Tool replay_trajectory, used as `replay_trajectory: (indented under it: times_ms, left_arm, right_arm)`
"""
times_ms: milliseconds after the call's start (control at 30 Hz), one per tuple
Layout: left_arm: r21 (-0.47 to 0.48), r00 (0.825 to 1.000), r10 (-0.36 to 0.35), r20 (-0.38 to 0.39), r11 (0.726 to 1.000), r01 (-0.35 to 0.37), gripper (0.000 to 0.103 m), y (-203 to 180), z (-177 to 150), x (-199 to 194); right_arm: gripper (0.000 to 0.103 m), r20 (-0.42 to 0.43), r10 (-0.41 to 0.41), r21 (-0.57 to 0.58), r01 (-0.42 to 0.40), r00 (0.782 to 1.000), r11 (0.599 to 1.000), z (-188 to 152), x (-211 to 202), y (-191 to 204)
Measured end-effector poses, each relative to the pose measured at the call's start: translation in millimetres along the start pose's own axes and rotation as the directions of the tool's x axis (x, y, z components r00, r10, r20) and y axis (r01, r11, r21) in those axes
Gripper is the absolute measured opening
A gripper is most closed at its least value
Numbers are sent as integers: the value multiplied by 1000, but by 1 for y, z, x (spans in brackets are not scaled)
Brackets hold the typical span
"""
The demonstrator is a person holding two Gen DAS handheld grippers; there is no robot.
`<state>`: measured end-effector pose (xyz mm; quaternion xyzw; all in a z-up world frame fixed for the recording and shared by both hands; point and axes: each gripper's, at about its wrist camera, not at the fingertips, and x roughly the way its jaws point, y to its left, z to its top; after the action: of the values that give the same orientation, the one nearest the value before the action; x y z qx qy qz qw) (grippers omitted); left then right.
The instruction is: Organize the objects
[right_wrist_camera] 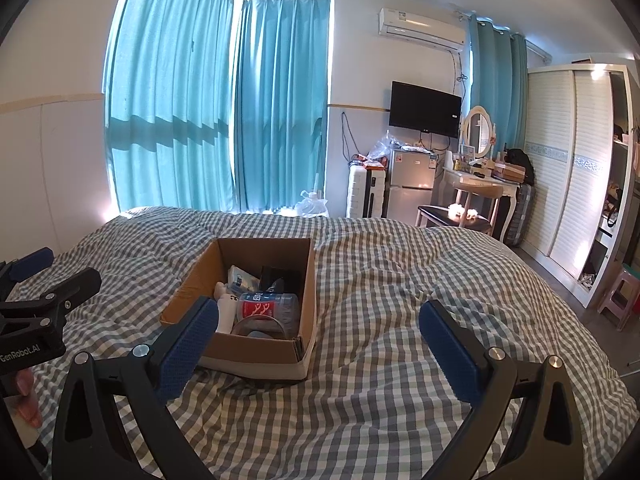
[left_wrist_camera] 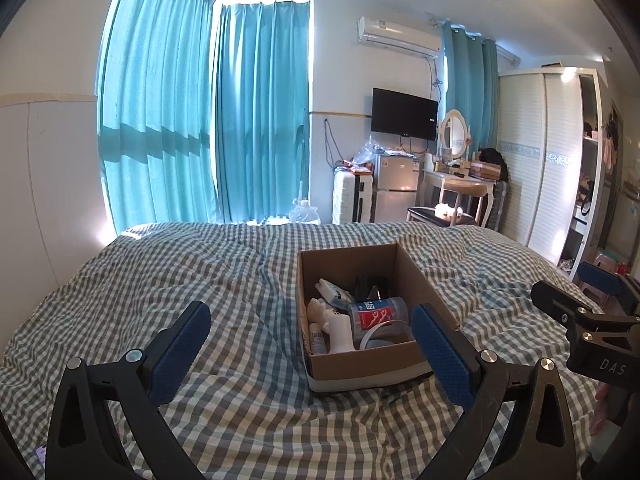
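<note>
An open cardboard box sits on the checked bed cover; it also shows in the right wrist view. Inside lie a clear jar with a red label, a white figure-like toy, a white packet, a black item and a small bottle. My left gripper is open and empty, just short of the box's near edge. My right gripper is open and empty, to the right of the box's near side.
The checked bed spreads all around the box. Beyond it stand teal curtains, a white suitcase, a small fridge, a dressing table with stool and a white wardrobe. A pink stool stands at right.
</note>
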<state>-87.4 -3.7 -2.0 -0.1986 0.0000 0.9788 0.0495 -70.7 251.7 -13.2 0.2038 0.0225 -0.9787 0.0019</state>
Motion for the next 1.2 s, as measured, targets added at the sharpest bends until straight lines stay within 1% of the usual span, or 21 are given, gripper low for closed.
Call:
replay_trajectory:
  times_ms: [267, 600, 933, 1200]
  left_arm:
    - [-12, 1000, -5, 0, 1000, 5, 103, 3, 0, 0]
    - [7, 1000, 0, -2, 1000, 0, 103, 0, -3, 0]
    - [-1, 1000, 3, -8, 1000, -3, 103, 2, -5, 1]
    - [0, 1000, -14, -9, 1000, 14, 103, 4, -5, 0]
  right_arm:
    - [101, -3, 2, 1, -2, 1000, 1000, 0, 1, 1]
    - [101, -5, 2, 3, -2, 1000, 1000, -2, 0, 0]
    - [101, -10, 3, 6, -3, 1000, 1000, -4, 1, 1]
    - [101, -7, 3, 3, -3, 1000, 1000, -5, 1, 1]
